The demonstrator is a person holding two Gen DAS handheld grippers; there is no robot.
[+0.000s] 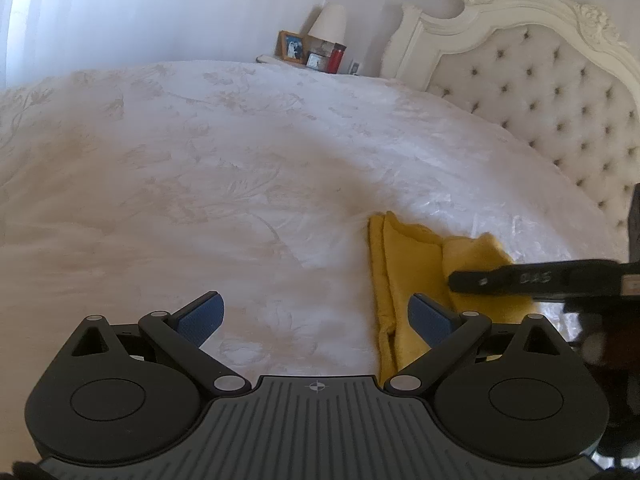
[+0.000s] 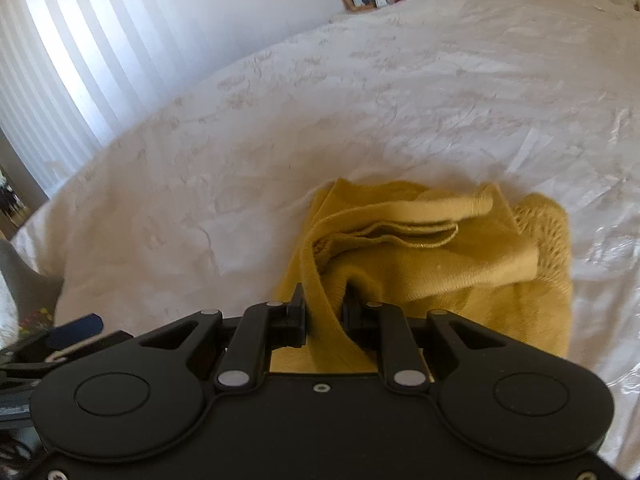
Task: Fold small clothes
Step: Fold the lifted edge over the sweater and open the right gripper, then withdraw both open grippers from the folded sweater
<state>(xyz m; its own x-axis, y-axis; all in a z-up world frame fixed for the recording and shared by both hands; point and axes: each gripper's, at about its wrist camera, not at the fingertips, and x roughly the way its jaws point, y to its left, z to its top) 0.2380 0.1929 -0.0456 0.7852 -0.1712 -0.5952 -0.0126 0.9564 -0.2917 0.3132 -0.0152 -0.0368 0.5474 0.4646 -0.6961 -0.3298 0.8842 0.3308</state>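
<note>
Right gripper (image 2: 324, 314) is clamped on a fold of the yellow knit top (image 2: 420, 256); left gripper (image 1: 316, 320) hangs wide open over the bed (image 1: 200, 160). Soft, floppy stuff, so I'd grab hems

A home bedroom — a wide bed (image 1: 200, 160) under a white floral bedspread, a tufted, carved headboard (image 1: 540, 80), and a lamp (image 1: 329, 24) and framed photo (image 1: 291, 45) on a nightstand.

Bright window light washes out the bedspread (image 1: 200, 160); fisheye-bent edges, slight blur.
</note>
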